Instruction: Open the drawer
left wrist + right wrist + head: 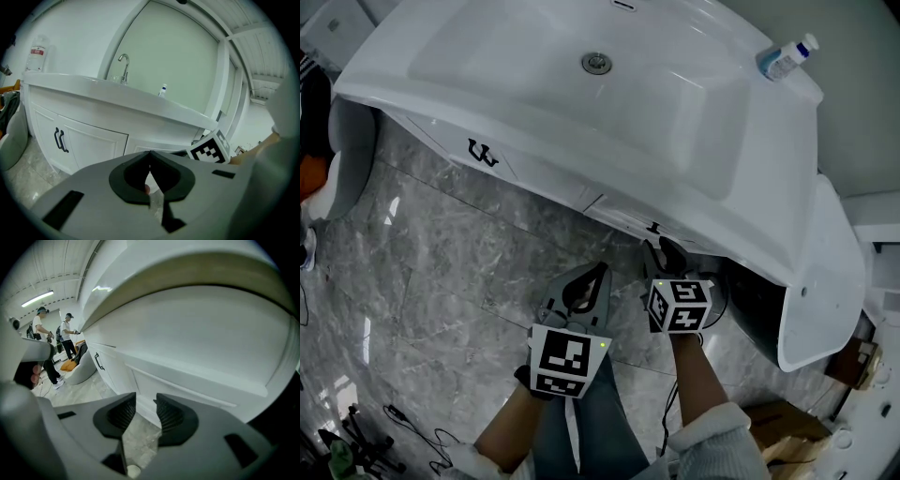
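Right gripper [664,251] has its jaws apart with nothing between them, close to the small black pull [654,228] on the drawer [619,214], which looks closed under the sink basin [581,84]; can't tell if there's contact. Left gripper [596,274] is closed and empty, off to the side over the floor. I'd line the right jaws up to straddle the pull, clamp, then draw straight out along the drawer's travel, not downward. Only the head view shows the pull; the right gripper view shows just plain drawer panel beyond the gap. The left gripper view adds the faucet [124,65] and the cabinet door handles [61,139]
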`<state>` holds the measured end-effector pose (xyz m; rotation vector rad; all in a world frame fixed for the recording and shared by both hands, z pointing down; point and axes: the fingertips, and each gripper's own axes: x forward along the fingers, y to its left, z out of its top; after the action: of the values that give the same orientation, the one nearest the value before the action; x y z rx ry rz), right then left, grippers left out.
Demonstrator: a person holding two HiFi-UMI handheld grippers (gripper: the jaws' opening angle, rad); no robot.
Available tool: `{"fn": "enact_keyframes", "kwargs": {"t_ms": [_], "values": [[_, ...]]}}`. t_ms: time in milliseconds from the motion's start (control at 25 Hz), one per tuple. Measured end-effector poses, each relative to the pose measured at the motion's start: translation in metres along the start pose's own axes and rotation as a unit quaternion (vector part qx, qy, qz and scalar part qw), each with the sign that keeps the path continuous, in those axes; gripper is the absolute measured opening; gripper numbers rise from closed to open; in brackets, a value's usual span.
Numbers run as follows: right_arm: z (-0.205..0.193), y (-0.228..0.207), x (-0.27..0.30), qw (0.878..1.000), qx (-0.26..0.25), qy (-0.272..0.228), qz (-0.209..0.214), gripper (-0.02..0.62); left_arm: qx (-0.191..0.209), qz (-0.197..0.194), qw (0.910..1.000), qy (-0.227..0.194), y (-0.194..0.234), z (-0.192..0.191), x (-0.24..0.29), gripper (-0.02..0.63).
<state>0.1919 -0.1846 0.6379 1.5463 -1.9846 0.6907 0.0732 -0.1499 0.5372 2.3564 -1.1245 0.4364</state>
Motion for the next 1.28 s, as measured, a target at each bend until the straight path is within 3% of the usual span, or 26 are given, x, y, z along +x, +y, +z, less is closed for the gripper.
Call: {"fn": "enact_keyframes", "kwargs": {"t_ms": [520,1000,1280], "values": [[-0.023,-0.026,0.035,0.995,0.074,0.042,-0.057,0.176,-0.008,0.011,0.9999,0.011,0.023,-0.019,-0.010,0.017],[-0.031,-0.047,0.056,0.975,0.188,0.050,-0.111,0.196,-0.005,0.017,0.9996,0.023,0.047,-0.033,-0.022,0.017],[-0.035,-0.050,0.064,0.967,0.209,0.060,-0.132,0.199,0.001,0.015,0.9994,0.031,0.055,-0.034,-0.022,0.017]]}}
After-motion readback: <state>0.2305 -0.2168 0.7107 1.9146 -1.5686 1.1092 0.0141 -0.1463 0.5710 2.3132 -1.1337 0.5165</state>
